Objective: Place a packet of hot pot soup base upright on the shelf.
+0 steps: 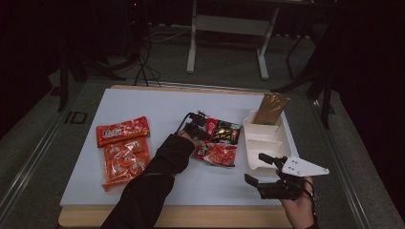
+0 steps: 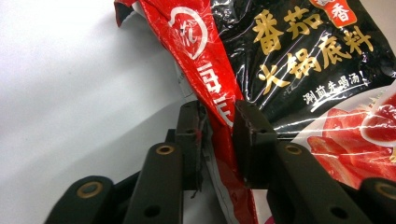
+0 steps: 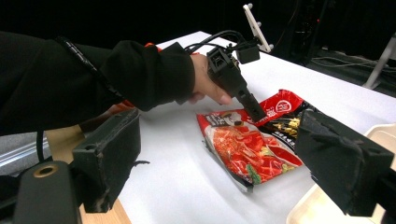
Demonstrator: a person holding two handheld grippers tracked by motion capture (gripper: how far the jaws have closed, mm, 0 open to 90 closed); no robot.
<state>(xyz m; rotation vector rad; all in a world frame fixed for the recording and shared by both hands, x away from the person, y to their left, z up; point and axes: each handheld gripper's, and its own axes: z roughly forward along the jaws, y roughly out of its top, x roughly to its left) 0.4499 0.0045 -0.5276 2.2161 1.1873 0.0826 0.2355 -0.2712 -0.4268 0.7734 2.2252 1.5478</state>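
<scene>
Left gripper view shows my left claw (image 2: 217,140) pinching the hotpot soup base packet's (image 2: 289,60) red edge, ready to lift it off the desk (image 2: 70,93). My right claw (image 1: 261,168) waits open beside the white tray (image 1: 262,143).

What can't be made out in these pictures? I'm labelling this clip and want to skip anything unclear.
- Black and red sachet: its lower and right parts are cut off by the edges of the left gripper view; the left tool covers part of its red edge.
- White tray: compartment contents too dim in the high view.
- Orange packets: print too small.
- Right tool: jaws open, empty.
</scene>
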